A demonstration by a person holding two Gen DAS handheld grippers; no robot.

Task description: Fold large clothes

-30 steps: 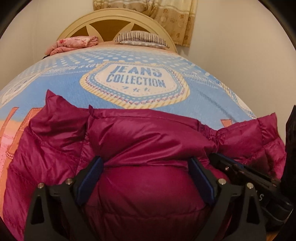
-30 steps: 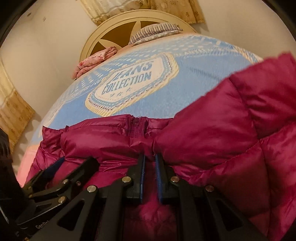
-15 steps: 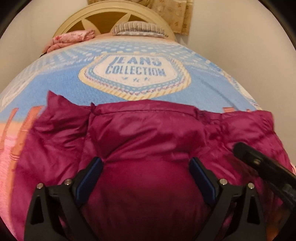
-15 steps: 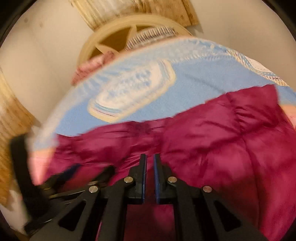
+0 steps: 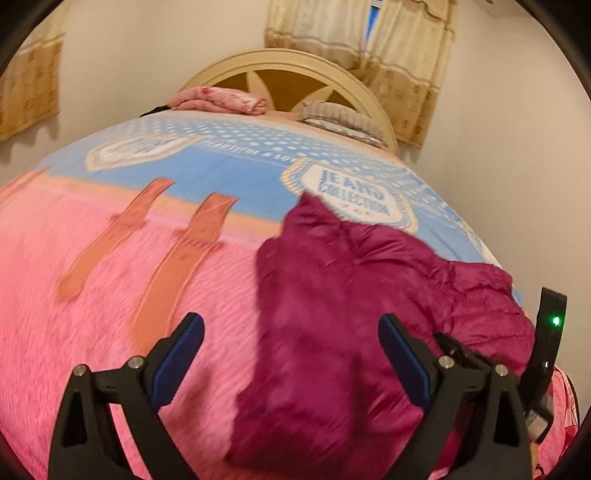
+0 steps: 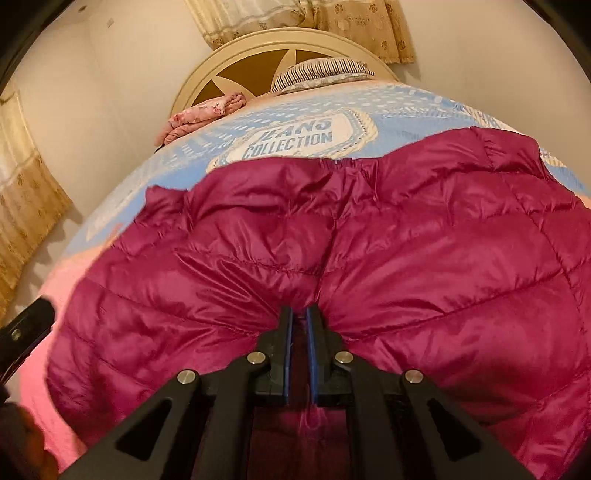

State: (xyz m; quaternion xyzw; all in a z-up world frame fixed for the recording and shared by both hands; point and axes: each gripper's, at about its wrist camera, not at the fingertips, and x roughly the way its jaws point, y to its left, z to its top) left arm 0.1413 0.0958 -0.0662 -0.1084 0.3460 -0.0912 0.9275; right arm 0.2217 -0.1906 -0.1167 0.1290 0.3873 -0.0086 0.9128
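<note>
Magenta puffer jacket (image 6: 369, 258) lies spread on the bed, its far edge reaching the "JEANS COLLECTION" badge (image 6: 295, 138) printed on the blue part of the bedspread (image 5: 110, 258). From the left wrist view the same jacket (image 5: 351, 314) appears bunched toward the right, resting partly on the pink part of the spread.

Right claw (image 6: 299, 325) points steeply down into the middle of the jacket, its blue-padded jaws drawn almost together with a pinch of the shiny quilted fabric caught between them; creases in the cloth fan out from that spot.

Left claw (image 5: 291, 354) also tilts downward but stands wide apart, gripping nothing. One of its fingers (image 5: 177, 354) is over bare pink bedspread and the other is over the jacket's near left part. That view is blurred, so I cannot tell whether the fingers touch the cloth.

Just beside the left claw's right finger, part of the right tool's black body shows with a small green light (image 5: 556, 320).

At the head of the bed sit a folded pink floral cloth (image 6: 199, 116) and a striped pillow (image 6: 321, 72) against the cream headboard (image 6: 258, 48), with patterned curtains (image 6: 314, 18) behind.
</note>
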